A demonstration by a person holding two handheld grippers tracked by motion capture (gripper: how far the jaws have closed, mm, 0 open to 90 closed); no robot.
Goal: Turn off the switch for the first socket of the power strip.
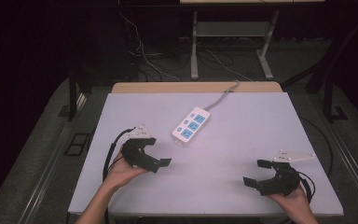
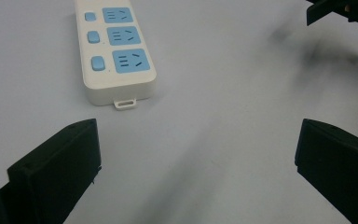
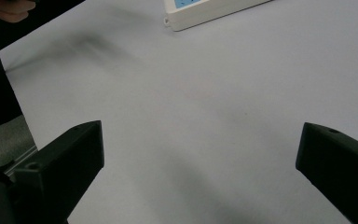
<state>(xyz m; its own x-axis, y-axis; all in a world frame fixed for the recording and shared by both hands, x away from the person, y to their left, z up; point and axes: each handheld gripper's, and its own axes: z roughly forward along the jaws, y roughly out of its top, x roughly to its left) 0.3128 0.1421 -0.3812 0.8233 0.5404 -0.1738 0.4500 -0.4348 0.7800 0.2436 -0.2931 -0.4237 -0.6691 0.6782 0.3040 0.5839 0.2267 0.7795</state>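
Power strip (image 1: 191, 124) lies beyond both spread grippers.

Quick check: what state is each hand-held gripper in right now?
Left hand-held gripper: open, holding nothing, near the power strip.
Right hand-held gripper: open, holding nothing.

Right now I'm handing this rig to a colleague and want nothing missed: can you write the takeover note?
Left gripper: open, holding nothing, low over the near-left of the white table top.
Right gripper: open, holding nothing, at the near-right edge.
White power strip with three blue sockets: flat mid-table, grey cord trailing off the far edge; it lies closer to the left gripper.
Done: nothing visible; the strip is untouched.
Left: reaching and handling the strip, probably with the left gripper first.
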